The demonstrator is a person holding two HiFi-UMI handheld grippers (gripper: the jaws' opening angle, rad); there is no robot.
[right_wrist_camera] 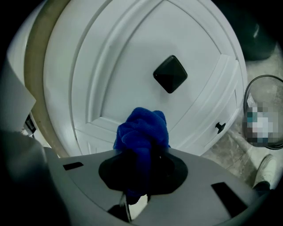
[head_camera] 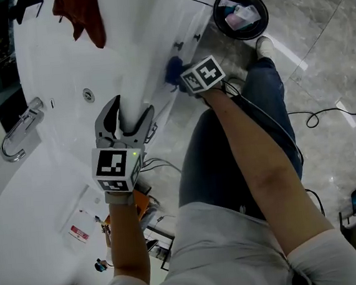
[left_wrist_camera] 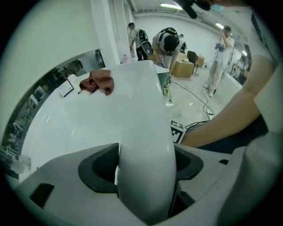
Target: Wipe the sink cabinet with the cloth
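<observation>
The white sink cabinet (right_wrist_camera: 132,66) is right ahead. The left gripper (head_camera: 131,109) has its jaws apart round the surface (head_camera: 54,88) edge. The right gripper (right_wrist_camera: 141,150) has its jaws clamped on the blue cloth (right_wrist_camera: 141,128) close to the door. The cloth might snag on the small black knob (right_wrist_camera: 170,73) and slip out.

Left claw (head_camera: 133,106) astride the countertop edge (head_camera: 153,71), right claw (head_camera: 178,77) with blue cloth (head_camera: 171,68) at cabinet front (head_camera: 186,20)

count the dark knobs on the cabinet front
2: a square knob on the door panel above the blue cloth, and a smaller knob to its lower right. More may be hidden outside the view.
</observation>
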